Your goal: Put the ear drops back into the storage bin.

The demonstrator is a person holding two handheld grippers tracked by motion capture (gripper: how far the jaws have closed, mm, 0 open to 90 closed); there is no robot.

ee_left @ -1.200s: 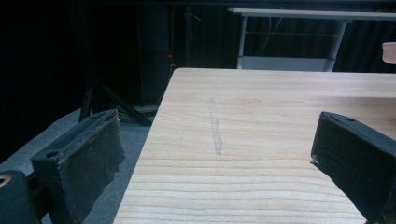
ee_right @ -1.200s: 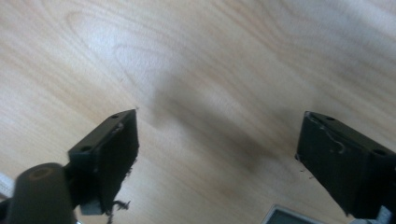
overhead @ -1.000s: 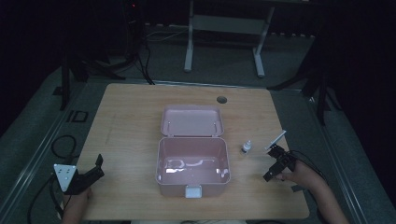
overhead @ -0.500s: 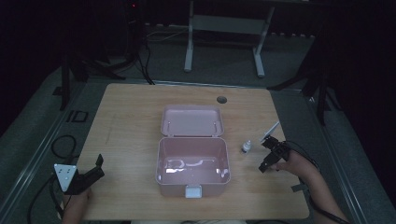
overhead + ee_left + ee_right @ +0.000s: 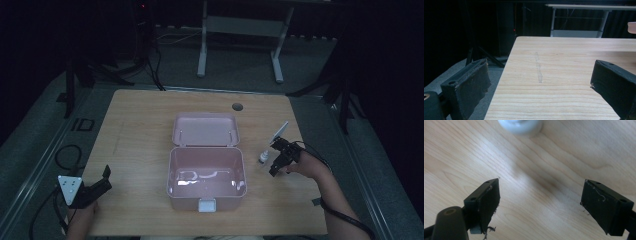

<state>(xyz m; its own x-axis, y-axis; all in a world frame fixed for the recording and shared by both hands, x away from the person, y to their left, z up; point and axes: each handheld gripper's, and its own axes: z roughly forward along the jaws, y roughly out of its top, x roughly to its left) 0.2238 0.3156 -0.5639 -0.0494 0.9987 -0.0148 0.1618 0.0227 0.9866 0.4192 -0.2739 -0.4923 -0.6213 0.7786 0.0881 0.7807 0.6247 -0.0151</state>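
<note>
- The small white bottle point(image 5: 263, 157) stands upright on the desk point(image 5: 140, 130), long axis vertical, cap up, just right of the open pink box point(image 5: 206, 172).
- In the right gripper view its rounded base point(image 5: 520, 125) sits at the top edge, ahead of the spread fingers point(image 5: 486, 200).
- The right gripper point(image 5: 278, 159) is just beside the bottle, fingers open, nothing between them.
- The left gripper point(image 5: 97, 187) rests near the desk's front left corner, well apart, fingers point(image 5: 471, 85) open and empty.
</note>
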